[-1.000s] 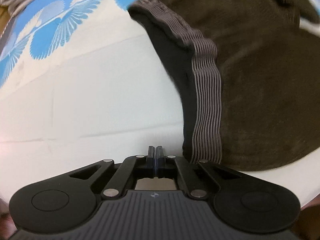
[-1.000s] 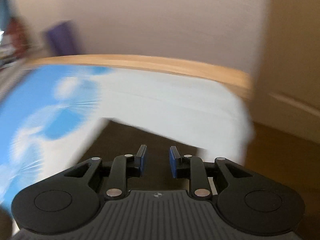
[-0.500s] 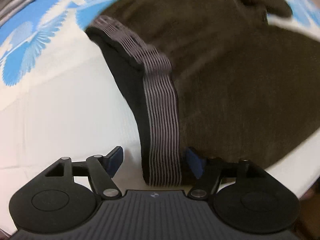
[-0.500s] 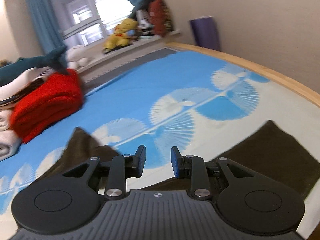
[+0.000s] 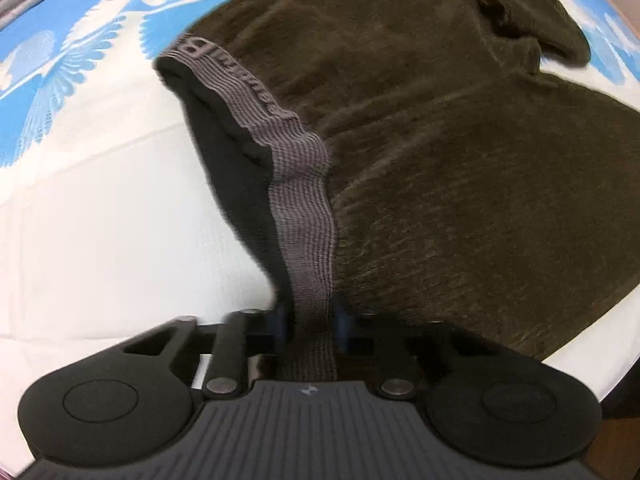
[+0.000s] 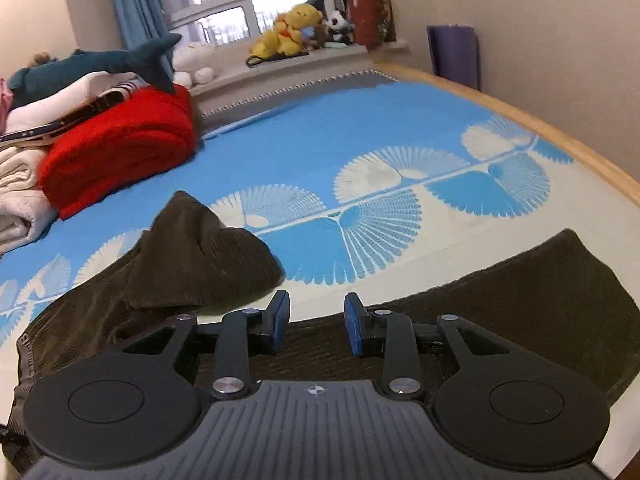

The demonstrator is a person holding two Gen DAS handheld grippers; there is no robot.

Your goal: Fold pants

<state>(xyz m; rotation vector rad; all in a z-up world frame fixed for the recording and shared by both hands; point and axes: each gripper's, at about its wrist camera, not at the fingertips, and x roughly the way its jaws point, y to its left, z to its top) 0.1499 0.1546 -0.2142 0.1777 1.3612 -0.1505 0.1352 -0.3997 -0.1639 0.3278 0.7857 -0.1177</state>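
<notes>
Dark brown pants (image 5: pixel 460 160) lie spread on the blue and white bedsheet (image 5: pixel 100 220). Their grey ribbed waistband (image 5: pixel 304 200) runs down into my left gripper (image 5: pixel 310 322), whose jaws are closing, pads pinching the band's near end. In the right wrist view the pants (image 6: pixel 520 300) stretch across below my right gripper (image 6: pixel 316 320), and one leg is bunched up (image 6: pixel 200 252) at the left. The right jaws are opening, above the cloth with nothing between them.
A red blanket (image 6: pixel 120 148), pale folded linens (image 6: pixel 20 184) and a plush shark (image 6: pixel 100 60) are piled at the far left. Stuffed toys (image 6: pixel 292 32) sit on the windowsill. The wooden bed frame (image 6: pixel 560 128) runs along the right; a purple roll (image 6: pixel 454 54) leans on the wall.
The left gripper opened, slid over the waistband's end and closed on it. The right gripper swung from facing the wall and bed corner to looking across the bed over the pants.
</notes>
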